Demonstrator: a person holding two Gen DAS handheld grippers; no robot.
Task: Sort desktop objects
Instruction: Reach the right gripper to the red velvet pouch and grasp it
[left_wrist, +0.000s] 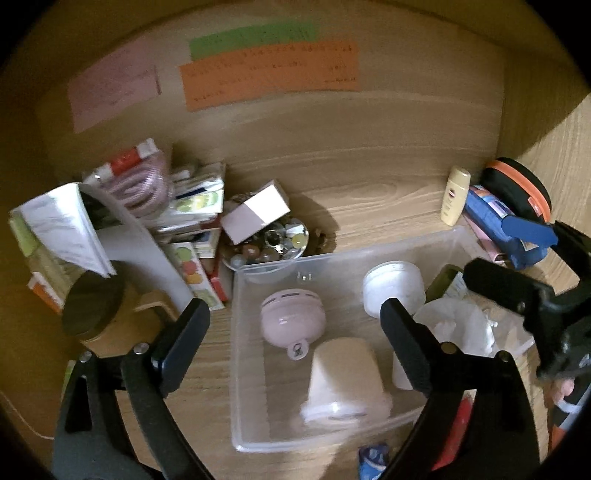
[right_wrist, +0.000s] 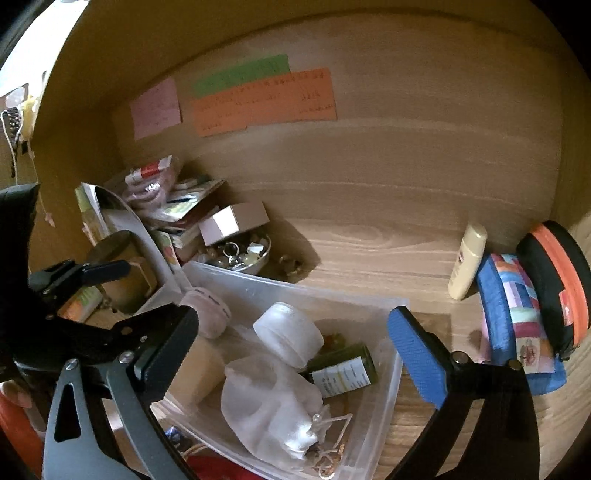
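Hovering over a clear plastic bin (left_wrist: 258, 369), the left gripper (left_wrist: 295, 332) has its fingers spread wide with nothing pinched between them. Between its fingertips lie a pink round gadget (left_wrist: 291, 321) and, nearer the camera, a cream cup on its side (left_wrist: 343, 376). A white jar (left_wrist: 391, 288) sits just beyond the right-hand finger. The right gripper (right_wrist: 291, 347) is also spread wide and empty, one finger black, the other with a blue pad (right_wrist: 413, 358). Between its fingers the bin (right_wrist: 384, 387) holds the white jar (right_wrist: 288, 332), a white drawstring pouch (right_wrist: 269, 406) and a green bottle (right_wrist: 343, 369) lying flat. Beyond the blue pad stands a cream lotion bottle (right_wrist: 467, 262), with a blue patchwork pouch (right_wrist: 517, 325) outside that finger.
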